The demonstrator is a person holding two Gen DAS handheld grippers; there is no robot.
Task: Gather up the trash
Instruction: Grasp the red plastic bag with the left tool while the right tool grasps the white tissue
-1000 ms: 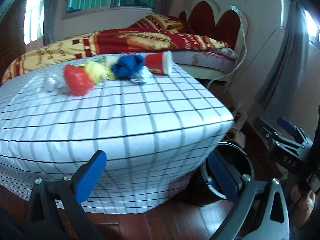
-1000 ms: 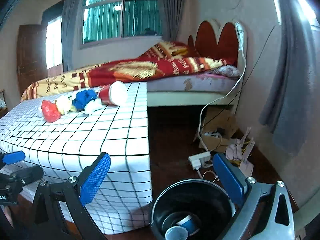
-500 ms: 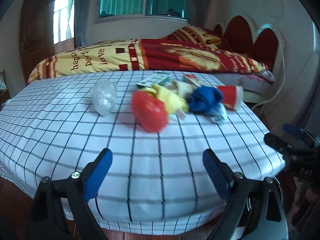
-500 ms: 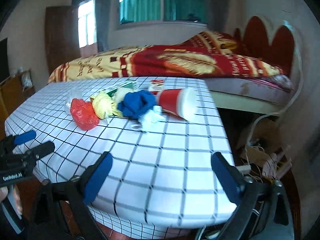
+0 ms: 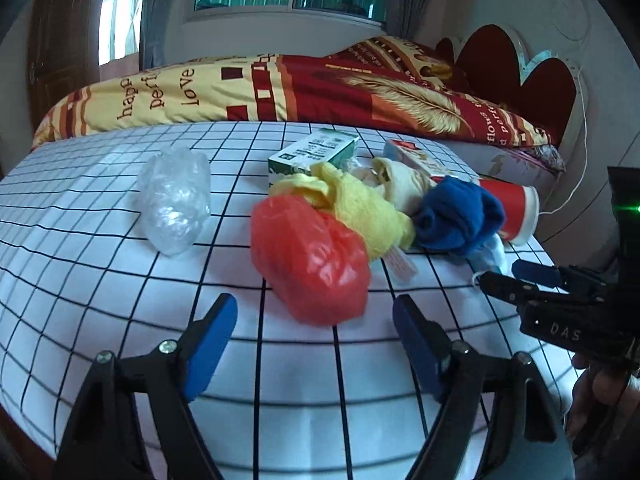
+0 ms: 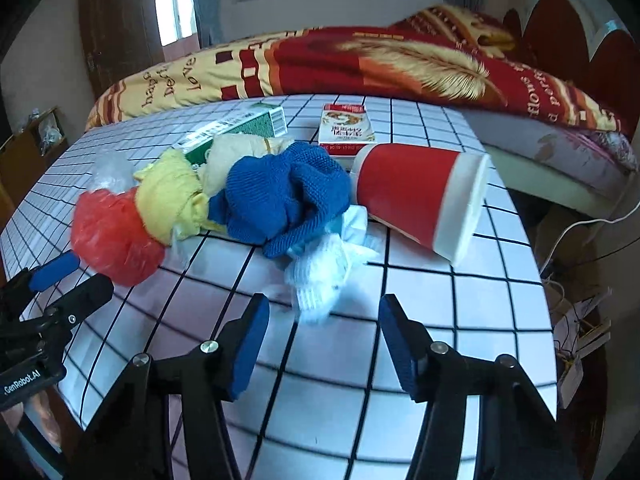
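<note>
Red paper cup (image 6: 420, 204) on its side, contents unseen; left claw (image 5: 316, 344) and right claw (image 6: 322, 344) agape, empty.

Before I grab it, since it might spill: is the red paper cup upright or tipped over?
Tipped over. The red paper cup lies on its side on the checked tablecloth, beside the blue cloth. Its contents cannot be seen.

We read "love" on the bedspread (image 5: 192, 88) at eleven o'clock, "DAS" on the right gripper (image 5: 516, 276) at three, and "GenRobot.AI" on the left gripper (image 6: 76, 280) at eight in the right wrist view.
</note>
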